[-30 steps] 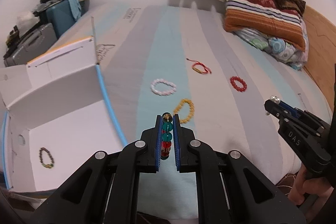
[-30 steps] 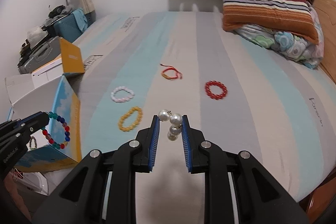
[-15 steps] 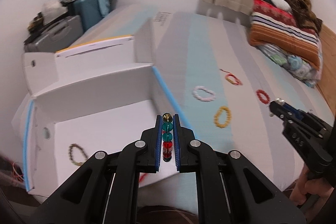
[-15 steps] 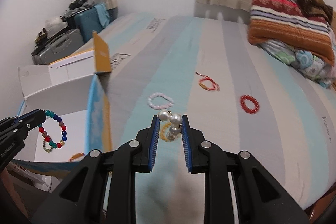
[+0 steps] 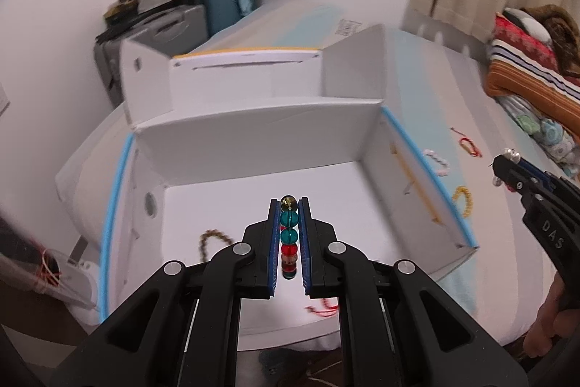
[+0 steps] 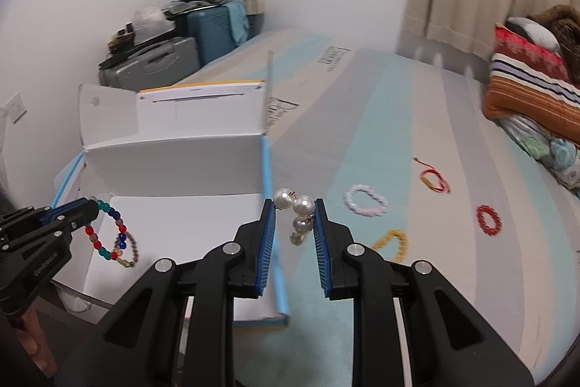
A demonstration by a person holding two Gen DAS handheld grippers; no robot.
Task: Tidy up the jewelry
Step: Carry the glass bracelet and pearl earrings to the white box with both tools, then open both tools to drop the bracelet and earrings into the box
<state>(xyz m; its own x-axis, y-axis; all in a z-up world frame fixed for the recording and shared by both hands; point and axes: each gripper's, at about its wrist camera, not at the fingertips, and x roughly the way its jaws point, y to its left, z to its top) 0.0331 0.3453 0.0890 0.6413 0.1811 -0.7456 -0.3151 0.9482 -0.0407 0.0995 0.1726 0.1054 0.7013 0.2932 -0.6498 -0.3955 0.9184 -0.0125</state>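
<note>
Bracelet of multicolored beads (image 5: 289, 236) is pinched in the left gripper (image 5: 289, 242), hanging over the open white box (image 5: 253, 147) at the bed's (image 6: 417, 118) edge, while the right gripper (image 6: 294, 231) clamps a pearl bracelet (image 6: 299, 218) just beside the box's blue-edged wall.

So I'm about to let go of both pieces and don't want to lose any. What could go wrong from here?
1. The right tongs hold the white pearl bracelet near the blue-edged wall of the white cardboard box; released now, it may land on the striped bed outside.
2. The multicoloured glass bead bracelet in the left tongs hangs above the brown bead bracelet; dropped there, they may tangle.
</note>
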